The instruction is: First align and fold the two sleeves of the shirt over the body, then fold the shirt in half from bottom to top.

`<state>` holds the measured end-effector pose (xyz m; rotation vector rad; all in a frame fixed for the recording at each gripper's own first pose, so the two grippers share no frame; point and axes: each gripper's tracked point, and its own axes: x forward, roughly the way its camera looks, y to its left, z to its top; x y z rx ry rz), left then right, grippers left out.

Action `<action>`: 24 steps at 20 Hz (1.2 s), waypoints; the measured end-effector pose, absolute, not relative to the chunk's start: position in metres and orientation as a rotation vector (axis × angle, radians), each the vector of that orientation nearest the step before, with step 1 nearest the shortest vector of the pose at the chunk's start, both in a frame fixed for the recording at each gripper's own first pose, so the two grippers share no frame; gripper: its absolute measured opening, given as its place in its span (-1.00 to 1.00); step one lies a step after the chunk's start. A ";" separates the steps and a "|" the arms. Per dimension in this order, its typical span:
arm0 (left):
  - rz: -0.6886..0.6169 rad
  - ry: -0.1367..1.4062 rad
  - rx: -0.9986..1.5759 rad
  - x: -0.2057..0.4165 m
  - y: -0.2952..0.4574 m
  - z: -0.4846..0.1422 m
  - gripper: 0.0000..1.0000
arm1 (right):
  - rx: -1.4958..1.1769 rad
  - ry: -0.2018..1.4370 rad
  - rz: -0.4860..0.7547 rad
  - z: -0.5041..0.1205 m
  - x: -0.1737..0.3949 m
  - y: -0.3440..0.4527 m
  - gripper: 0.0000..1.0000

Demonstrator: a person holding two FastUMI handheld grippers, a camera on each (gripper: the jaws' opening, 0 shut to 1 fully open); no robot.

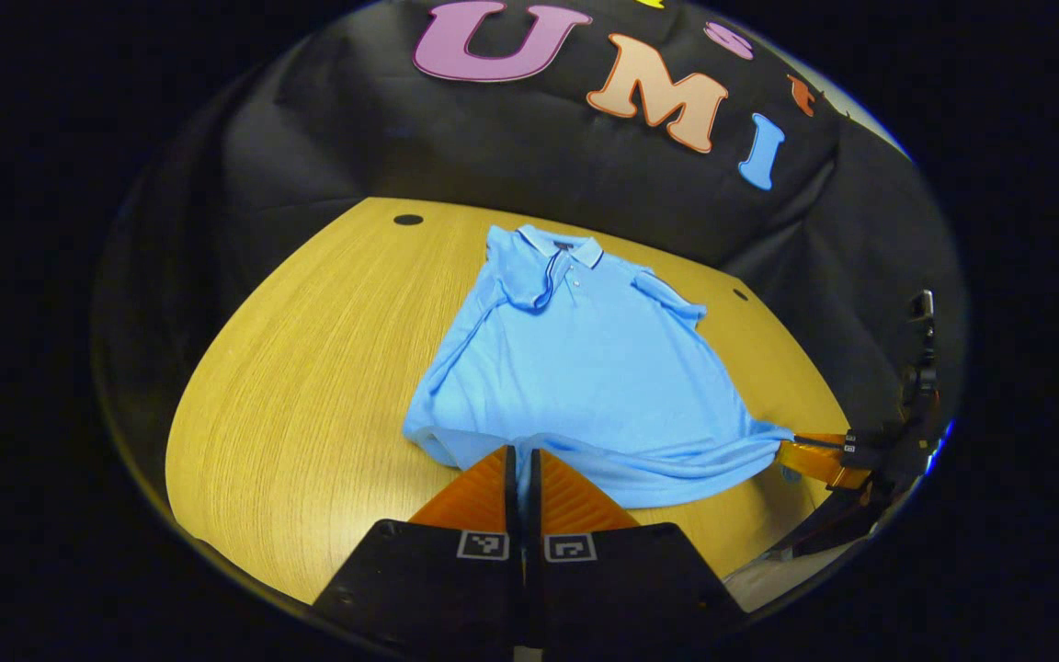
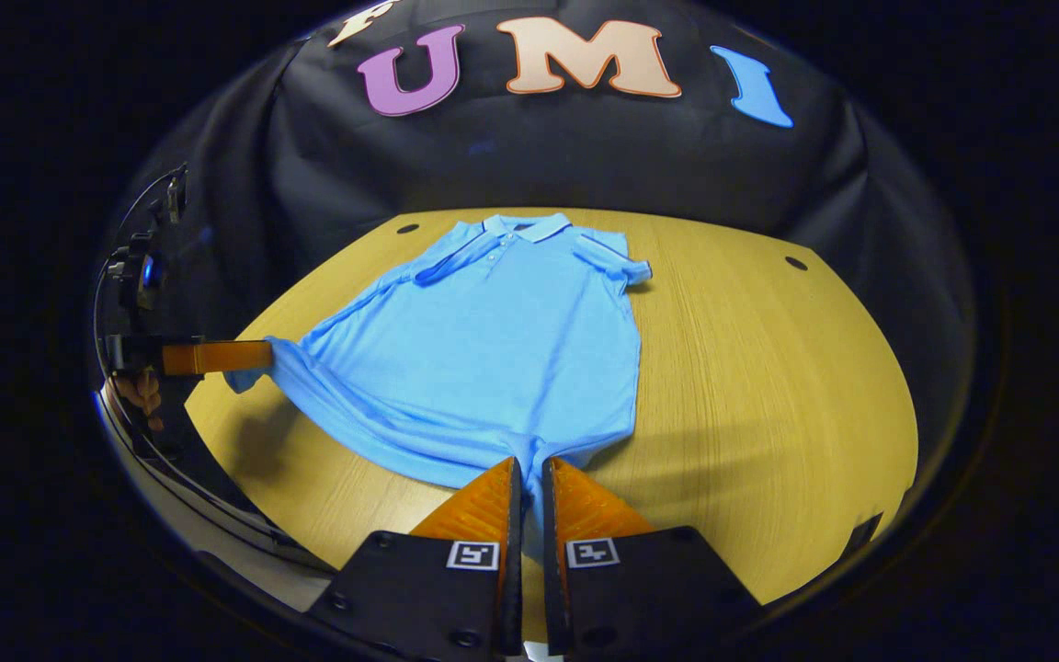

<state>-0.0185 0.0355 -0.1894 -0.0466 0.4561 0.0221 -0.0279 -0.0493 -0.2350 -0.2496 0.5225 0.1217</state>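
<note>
- We see the shirt [image 2: 493,359] lying face up on the worktop [image 2: 768,386], its collar [image 2: 525,226] toward the booth wall and both sleeves folded in over the body, so we judge the bottom-to-top fold is the step in hand.
- At the hem, on the side away from the collar, the right gripper [image 2: 529,483] has its jaws nearly together with a strip of hem between them; we read this as a pinch on the shirt.
- The left gripper [image 1: 522,469] sits at the other hem corner, jaws narrow; we cannot tell for sure that cloth is caught there, though the right gripper view shows that corner drawn out taut toward it.
- Risk: uneven lifting could skew the hem against the collar, leaving a crooked fold.
- Risk: a thin pinch could slip out mid-carry, dropping one corner.
- Risk: dragging the hem could pull the sleeves open again, or slide the whole shirt toward the wall.
</note>
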 end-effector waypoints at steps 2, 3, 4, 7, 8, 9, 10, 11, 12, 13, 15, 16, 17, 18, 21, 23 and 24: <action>0.004 0.428 -0.040 -0.001 0.031 -0.174 -1.00 | -0.249 0.477 0.116 -0.216 -0.009 -0.048 -0.75; -0.005 0.414 -0.037 0.008 0.028 -0.166 -1.00 | -0.244 0.462 0.116 -0.209 0.001 -0.047 -0.75; -0.008 0.395 -0.033 0.017 0.027 -0.158 -1.00 | -0.244 0.448 0.117 -0.201 0.012 -0.047 -0.75; 0.003 0.340 -0.042 0.057 0.029 -0.133 -1.00 | -0.271 0.395 0.103 -0.176 0.053 -0.052 -0.75; 0.007 0.322 -0.043 0.071 0.029 -0.127 -1.00 | -0.271 0.383 0.101 -0.169 0.067 -0.053 -0.76; 0.015 0.306 -0.038 0.085 0.032 -0.120 -1.00 | -0.268 0.374 0.099 -0.162 0.081 -0.053 -0.75; 0.025 0.300 -0.030 0.098 0.034 -0.115 -1.00 | -0.268 0.357 0.077 -0.155 0.097 -0.060 -0.75; 0.030 0.292 -0.023 0.107 0.034 -0.116 -1.00 | -0.259 0.356 0.082 -0.152 0.110 -0.059 -0.92; 0.035 0.287 -0.020 0.121 0.034 -0.113 -1.00 | -0.257 0.353 0.083 -0.150 0.125 -0.059 -0.91; 0.038 0.287 -0.022 0.135 0.035 -0.110 -1.00 | -0.267 0.349 0.081 -0.147 0.139 -0.060 -0.92; 0.048 0.281 -0.023 0.159 0.040 -0.104 -1.00 | -0.300 0.344 0.071 -0.142 0.168 -0.064 -0.98; 0.053 0.272 -0.028 0.172 0.042 -0.099 -1.00 | -0.310 0.343 0.070 -0.140 0.183 -0.064 -0.91; 0.058 0.263 -0.035 0.186 0.045 -0.094 -1.00 | -0.314 0.337 0.070 -0.135 0.197 -0.062 -0.91; 0.066 0.255 -0.038 0.204 0.051 -0.085 -1.00 | -0.318 0.328 0.071 -0.129 0.213 -0.060 -0.96; 0.115 0.264 -0.019 0.245 0.072 -0.083 -1.00 | -0.311 0.306 0.079 -0.117 0.261 -0.056 -0.92; 0.138 0.278 -0.023 0.268 0.082 -0.084 -1.00 | -0.306 0.302 0.085 -0.115 0.288 -0.053 -0.92; 0.153 0.288 -0.023 0.277 0.087 -0.088 -0.95 | -0.300 0.307 0.088 -0.116 0.300 -0.052 -0.92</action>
